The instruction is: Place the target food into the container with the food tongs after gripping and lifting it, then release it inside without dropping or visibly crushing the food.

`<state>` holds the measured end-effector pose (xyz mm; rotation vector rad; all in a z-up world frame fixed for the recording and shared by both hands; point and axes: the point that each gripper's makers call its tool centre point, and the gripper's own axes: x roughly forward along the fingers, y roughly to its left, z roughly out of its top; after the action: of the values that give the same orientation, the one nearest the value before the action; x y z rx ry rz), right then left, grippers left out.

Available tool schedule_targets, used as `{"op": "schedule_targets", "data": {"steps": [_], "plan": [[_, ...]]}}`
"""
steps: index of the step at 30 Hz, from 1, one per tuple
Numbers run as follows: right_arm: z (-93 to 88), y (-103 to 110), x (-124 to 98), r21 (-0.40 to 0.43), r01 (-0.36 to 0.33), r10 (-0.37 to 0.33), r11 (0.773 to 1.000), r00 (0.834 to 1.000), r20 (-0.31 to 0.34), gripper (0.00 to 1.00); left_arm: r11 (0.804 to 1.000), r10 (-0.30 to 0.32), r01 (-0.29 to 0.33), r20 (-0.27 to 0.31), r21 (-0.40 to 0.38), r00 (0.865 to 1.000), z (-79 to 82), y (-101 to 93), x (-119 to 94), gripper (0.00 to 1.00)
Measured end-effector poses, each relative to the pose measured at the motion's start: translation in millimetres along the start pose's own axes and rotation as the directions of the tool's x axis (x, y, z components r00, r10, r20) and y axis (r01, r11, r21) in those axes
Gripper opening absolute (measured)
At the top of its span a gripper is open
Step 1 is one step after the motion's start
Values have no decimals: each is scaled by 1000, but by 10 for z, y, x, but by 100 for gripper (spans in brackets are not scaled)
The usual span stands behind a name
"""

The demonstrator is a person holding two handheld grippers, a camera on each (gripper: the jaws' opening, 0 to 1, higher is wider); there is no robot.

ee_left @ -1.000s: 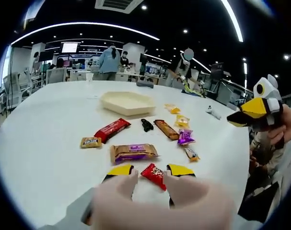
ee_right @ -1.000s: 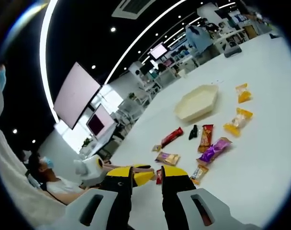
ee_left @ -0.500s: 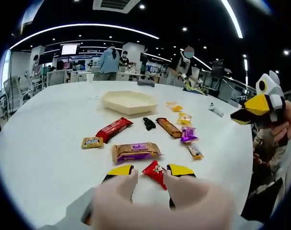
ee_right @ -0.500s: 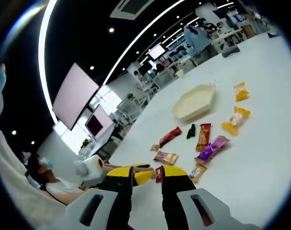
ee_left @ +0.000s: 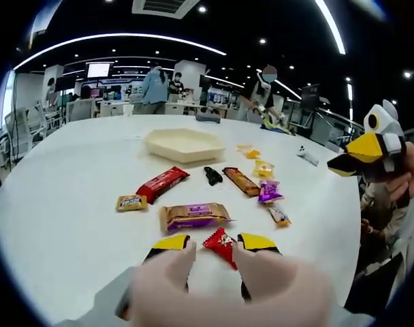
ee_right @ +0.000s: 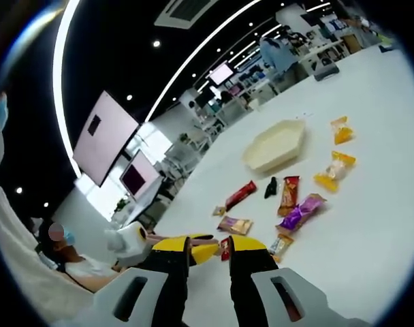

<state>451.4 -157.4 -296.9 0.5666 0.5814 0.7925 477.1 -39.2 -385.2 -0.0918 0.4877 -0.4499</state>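
Note:
A small red snack packet (ee_left: pixel 219 245) lies on the white table (ee_left: pixel 64 211), between the yellow tips of my left gripper (ee_left: pixel 214 242), which stands open around it; I cannot tell whether a tip touches it. The cream hexagonal container (ee_left: pixel 183 145) sits empty further back. My right gripper (ee_left: pixel 335 167) is held up off the table's right edge by a hand (ee_left: pixel 410 178). In the right gripper view my right gripper (ee_right: pixel 208 246) is open with nothing in it, and past its jaws are my left gripper (ee_right: pixel 200 245), the red packet (ee_right: pixel 225 249) and the container (ee_right: pixel 275 144).
Between the packet and the container lie a brown-and-purple packet (ee_left: pixel 191 216), a red bar (ee_left: pixel 161 184), a small yellow packet (ee_left: pixel 130 202), a black item (ee_left: pixel 211 176), a brown bar (ee_left: pixel 240 182), a purple packet (ee_left: pixel 266 192) and yellow packets (ee_left: pixel 263 168). People stand at desks behind.
The left gripper view has crept slightly forward, so the snacks sit a touch nearer. Jaws and snacks are unchanged.

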Motion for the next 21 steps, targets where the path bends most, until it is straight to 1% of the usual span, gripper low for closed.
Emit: {"op": "schedule_targets", "data": {"steps": [9, 12, 21], "plan": [[-11, 1, 18, -1, 4, -4, 1000, 1000, -5, 22, 1000, -6, 6, -1, -5, 1000, -9, 9, 13, 27], [-8, 5, 27, -1, 3, -3, 1000, 1000, -5, 22, 1000, -13, 13, 2, -29, 1000, -20, 17, 22, 27], [0, 19, 69, 0, 1, -1, 1000, 1000, -5, 22, 1000, -19, 19, 5, -25, 1000, -13, 11, 10, 27]]}}
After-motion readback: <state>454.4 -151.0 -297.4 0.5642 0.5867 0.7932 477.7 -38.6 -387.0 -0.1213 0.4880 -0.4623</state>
